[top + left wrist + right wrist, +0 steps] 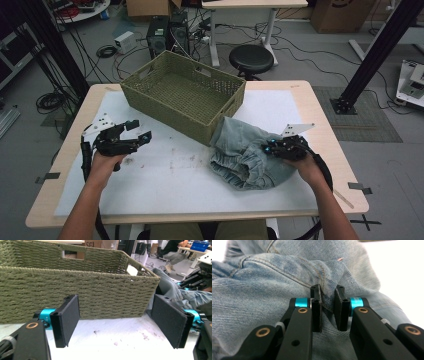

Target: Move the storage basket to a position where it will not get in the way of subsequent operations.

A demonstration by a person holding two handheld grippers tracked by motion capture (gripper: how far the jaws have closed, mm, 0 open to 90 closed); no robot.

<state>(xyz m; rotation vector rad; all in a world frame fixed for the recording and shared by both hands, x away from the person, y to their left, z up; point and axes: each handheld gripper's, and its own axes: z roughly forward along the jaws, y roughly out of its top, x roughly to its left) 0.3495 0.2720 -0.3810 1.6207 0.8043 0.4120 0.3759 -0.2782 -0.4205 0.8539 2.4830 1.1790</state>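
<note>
Bench (165, 175) with a white top sheet, faint reddish stains near its middle. Crumpled light-blue denim jeans (245, 157) lie right of centre on the bench, their far edge bunched against the near right corner of the woven olive basket (182, 95), which sits at the far middle, turned at an angle. My right hand-held gripper (270, 148) is at the right side of the denim heap, pointing left into it. In the right gripper view its jaws stand narrow, a raised fold of the jeans (287, 275) with an orange-stitched seam pinched between the pads (317, 307); cloth fills the slit between them and bulges just beyond. No earlier look to compare. My left hand-held gripper (137, 132) is over bare bench to the left, well apart from the jeans, near the basket's near left wall. In the left gripper view its jaws are spread wide with nothing between them, white bench (112, 337) below and the basket wall (100, 295) straight ahead; the jeans (172, 290) show past the basket's corner at the right of that view, my right hand-held gripper (197, 280) behind them.
</note>
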